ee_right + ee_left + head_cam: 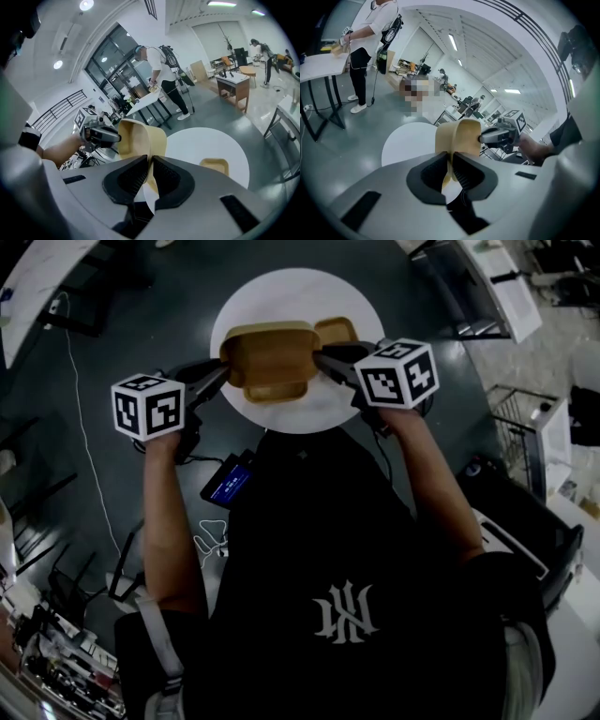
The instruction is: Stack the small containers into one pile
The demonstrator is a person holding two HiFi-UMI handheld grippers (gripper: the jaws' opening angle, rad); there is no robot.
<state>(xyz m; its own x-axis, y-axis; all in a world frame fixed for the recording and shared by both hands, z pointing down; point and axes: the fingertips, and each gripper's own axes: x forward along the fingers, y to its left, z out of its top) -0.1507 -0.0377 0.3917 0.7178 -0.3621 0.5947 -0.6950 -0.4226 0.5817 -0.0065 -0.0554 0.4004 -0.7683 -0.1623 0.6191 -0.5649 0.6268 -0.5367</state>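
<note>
A wooden container (270, 354) is held over the round tabletop (300, 287), its opposite rims gripped by the left tool (221, 373) and the right tool (321, 360). Carrying is judged underway; next, level alignment with the smaller container (336, 330) beside it is needed.

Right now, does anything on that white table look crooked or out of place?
Nothing spilled or broken. The only stray is a small tan container alone on the white table, while the left claw and right claw grip the big tan container by opposite rims.
</note>
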